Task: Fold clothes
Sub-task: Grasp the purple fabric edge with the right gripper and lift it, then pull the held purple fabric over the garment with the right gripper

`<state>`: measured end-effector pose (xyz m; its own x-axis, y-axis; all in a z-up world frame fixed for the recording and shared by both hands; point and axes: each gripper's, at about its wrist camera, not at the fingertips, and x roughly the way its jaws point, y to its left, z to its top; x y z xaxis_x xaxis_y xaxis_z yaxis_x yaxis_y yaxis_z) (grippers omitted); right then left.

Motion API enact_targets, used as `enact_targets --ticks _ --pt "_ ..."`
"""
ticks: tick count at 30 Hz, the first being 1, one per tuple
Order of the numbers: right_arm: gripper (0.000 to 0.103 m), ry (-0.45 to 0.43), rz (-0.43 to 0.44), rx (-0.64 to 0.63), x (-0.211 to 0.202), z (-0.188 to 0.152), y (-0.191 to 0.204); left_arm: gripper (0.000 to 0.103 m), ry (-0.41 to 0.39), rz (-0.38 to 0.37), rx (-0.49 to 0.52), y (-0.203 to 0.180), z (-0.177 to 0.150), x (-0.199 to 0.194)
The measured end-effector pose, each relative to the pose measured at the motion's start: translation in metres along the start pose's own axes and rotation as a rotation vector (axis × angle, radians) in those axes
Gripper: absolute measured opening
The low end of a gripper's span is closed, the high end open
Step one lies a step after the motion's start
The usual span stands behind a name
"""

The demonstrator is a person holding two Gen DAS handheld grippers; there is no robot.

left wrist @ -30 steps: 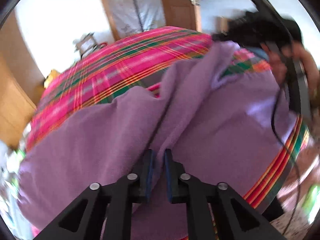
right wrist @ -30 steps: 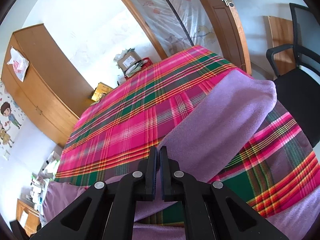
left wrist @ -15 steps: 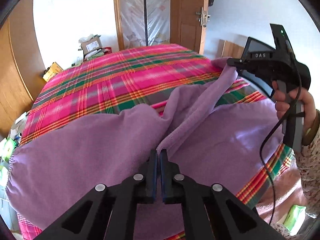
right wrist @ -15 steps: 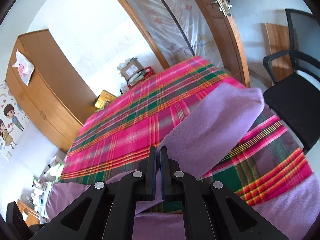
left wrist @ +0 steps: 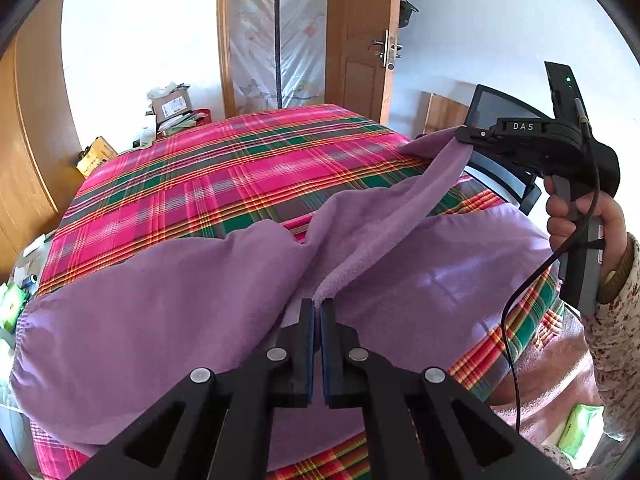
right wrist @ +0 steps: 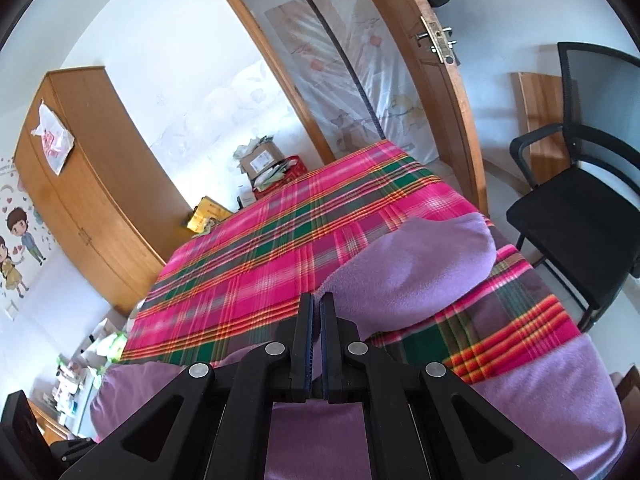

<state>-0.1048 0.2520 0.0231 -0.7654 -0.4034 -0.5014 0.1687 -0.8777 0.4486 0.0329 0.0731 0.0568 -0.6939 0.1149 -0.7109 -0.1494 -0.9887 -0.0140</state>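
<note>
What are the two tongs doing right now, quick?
Left tongs: closed on the purple cloth.
Right tongs: closed on another edge of the same cloth.

The soft purple fleece garment [left wrist: 160, 300] lies across the near end of the pink-and-green plaid bed cover [left wrist: 224, 168], with the black mesh office chair [right wrist: 580, 208] standing right of the bed.

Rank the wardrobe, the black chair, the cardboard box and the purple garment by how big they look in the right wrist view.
1. Wardrobe and purple garment: both fill much of the view. The garment is far nearer and partly hidden, so unranked.
2. Black chair, partly cut off at the edge.
3. Cardboard box, clearly smallest, though farthest away.
</note>
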Motion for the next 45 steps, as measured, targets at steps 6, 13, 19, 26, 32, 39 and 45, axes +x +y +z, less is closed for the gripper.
enact_targets --ticks 6,13,19,26,32,39,45 --pt "0.003 -0.023 -0.032 -0.017 -0.016 -0.009 -0.002 0.003 -0.002 -0.009 0.006 0.0 -0.004 -0.003" --pt "0.003 -0.069 -0.072 -0.058 -0.032 -0.015 0.006 0.003 -0.023 -0.015 0.006 -0.002 -0.006 -0.008" --pt "0.003 -0.119 -0.1 -0.106 -0.051 -0.02 0.013 0.003 -0.033 -0.029 0.008 -0.003 -0.008 -0.014" --pt "0.003 -0.131 -0.121 -0.084 -0.065 -0.036 0.008 0.003 -0.019 -0.045 0.03 -0.009 -0.015 -0.014" --pt "0.003 -0.142 -0.148 -0.065 -0.08 -0.051 -0.001 0.003 -0.002 -0.059 0.06 -0.017 -0.023 -0.012" --pt "0.003 -0.148 -0.167 -0.036 -0.092 -0.071 -0.008 0.003 0.005 -0.062 0.075 -0.022 -0.03 -0.014" --pt "0.003 -0.151 -0.172 -0.022 -0.098 -0.079 -0.013 0.003 -0.001 -0.07 0.078 -0.024 -0.033 -0.017"
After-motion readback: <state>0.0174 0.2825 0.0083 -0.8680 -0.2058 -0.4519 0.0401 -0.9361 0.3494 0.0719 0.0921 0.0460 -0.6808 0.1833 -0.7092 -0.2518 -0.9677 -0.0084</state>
